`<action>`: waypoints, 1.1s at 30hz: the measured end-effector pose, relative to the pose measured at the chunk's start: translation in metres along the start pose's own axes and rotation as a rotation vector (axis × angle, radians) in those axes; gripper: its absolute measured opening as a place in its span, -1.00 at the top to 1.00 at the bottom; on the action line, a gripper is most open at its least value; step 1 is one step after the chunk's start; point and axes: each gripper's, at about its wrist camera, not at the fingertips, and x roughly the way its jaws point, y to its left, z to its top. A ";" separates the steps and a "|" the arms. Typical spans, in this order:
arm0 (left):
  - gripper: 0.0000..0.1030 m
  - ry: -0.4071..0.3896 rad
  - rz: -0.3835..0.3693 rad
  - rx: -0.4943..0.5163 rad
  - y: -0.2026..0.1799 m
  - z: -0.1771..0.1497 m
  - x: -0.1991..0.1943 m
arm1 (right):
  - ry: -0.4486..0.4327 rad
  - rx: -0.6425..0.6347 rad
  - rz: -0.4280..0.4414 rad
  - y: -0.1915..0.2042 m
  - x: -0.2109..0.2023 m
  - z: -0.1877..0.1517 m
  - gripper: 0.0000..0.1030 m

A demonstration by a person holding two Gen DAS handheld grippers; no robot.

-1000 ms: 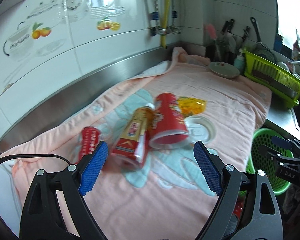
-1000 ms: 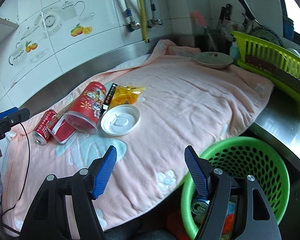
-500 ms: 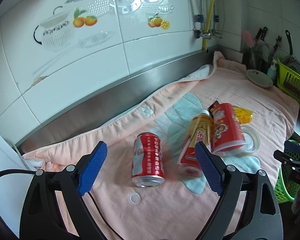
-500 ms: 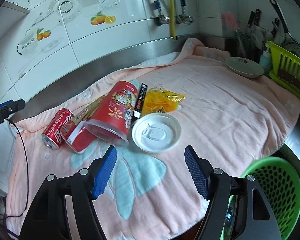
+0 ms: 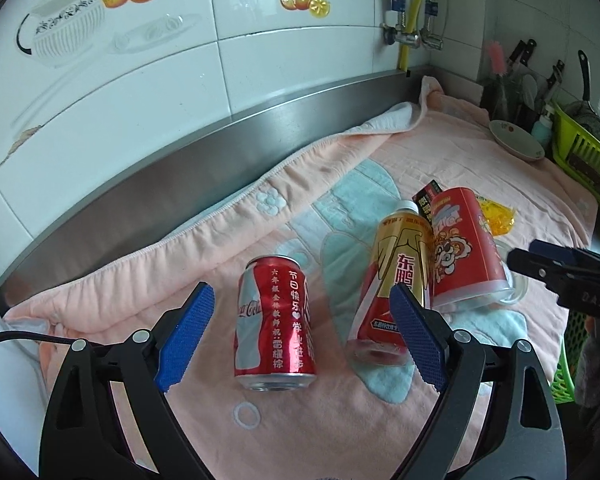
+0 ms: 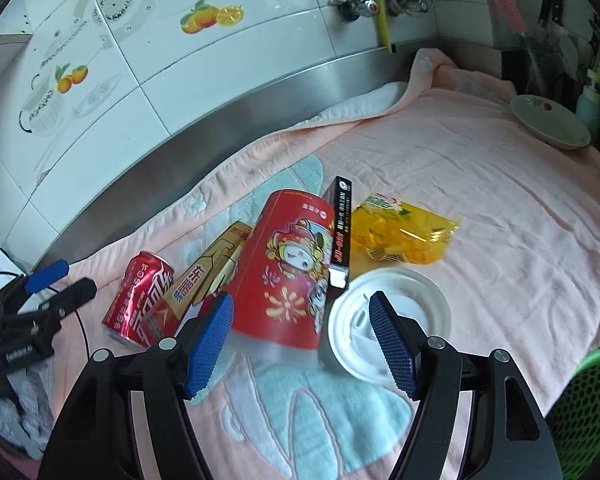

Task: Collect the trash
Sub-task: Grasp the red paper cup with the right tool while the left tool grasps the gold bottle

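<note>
The left claw (image 5: 300, 340) is spread wide around the red can (image 5: 274, 322), which lies on the pink towel (image 5: 480, 168); the right claw (image 6: 300, 340) is also wide, above the red cup (image 6: 288, 272) and the white lid (image 6: 392, 312); both hold nothing.

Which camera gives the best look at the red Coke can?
The left wrist view: the Coke can lies between the open left gripper fingers, its whole side showing. The right wrist view shows it smaller at the left, partly hidden behind the gold bottle.
</note>
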 end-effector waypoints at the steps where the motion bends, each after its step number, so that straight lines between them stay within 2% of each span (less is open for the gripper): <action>1: -0.71 0.002 -0.002 0.001 -0.001 0.000 0.002 | 0.005 0.005 -0.001 0.001 0.004 0.003 -0.32; 5: -0.71 0.013 -0.008 0.003 -0.003 -0.001 0.012 | 0.039 0.026 0.009 0.002 0.026 0.013 -0.33; 11: -0.71 0.020 -0.013 0.012 -0.004 -0.001 0.020 | 0.082 0.085 0.082 -0.003 0.046 0.021 -0.37; 20: -0.70 0.028 -0.004 0.001 0.005 -0.001 0.025 | 0.102 0.093 0.099 0.004 0.062 0.021 -0.37; 27: -0.70 0.025 -0.007 0.001 0.006 -0.001 0.026 | 0.083 0.092 0.103 0.005 0.060 0.016 -0.33; 33: -0.70 0.024 -0.043 0.011 -0.004 0.001 0.033 | 0.044 0.058 0.085 0.001 0.037 0.012 -0.25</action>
